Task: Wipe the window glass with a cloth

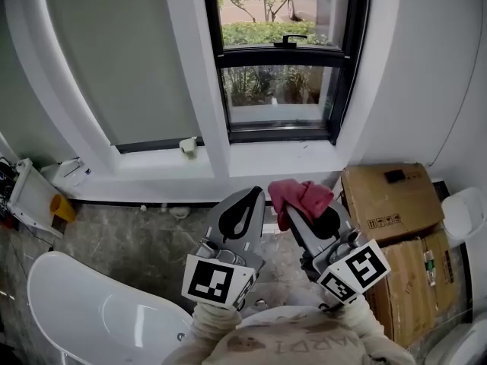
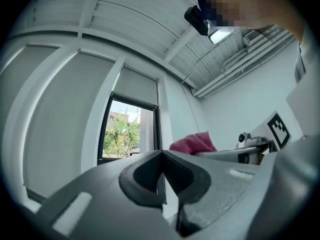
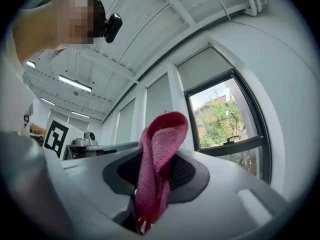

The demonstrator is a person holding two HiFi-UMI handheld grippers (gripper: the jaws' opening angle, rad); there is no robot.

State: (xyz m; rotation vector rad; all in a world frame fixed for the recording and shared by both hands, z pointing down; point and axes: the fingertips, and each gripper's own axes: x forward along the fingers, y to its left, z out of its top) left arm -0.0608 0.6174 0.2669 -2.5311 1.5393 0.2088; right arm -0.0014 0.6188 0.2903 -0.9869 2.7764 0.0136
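Cloth: the pink cloth [image 1: 299,195] is pinched in your right gripper [image 3: 153,176], fingers closed on it, its folded end poking up past the tips.
Left gripper: your left gripper [image 2: 163,178] has its fingers pressed together, nothing between them.
Position: both grippers sit below the sill [image 1: 281,157], well apart from the window glass [image 1: 278,90].
Progress: cloth in hand, by my read. All the wiping is left to do.
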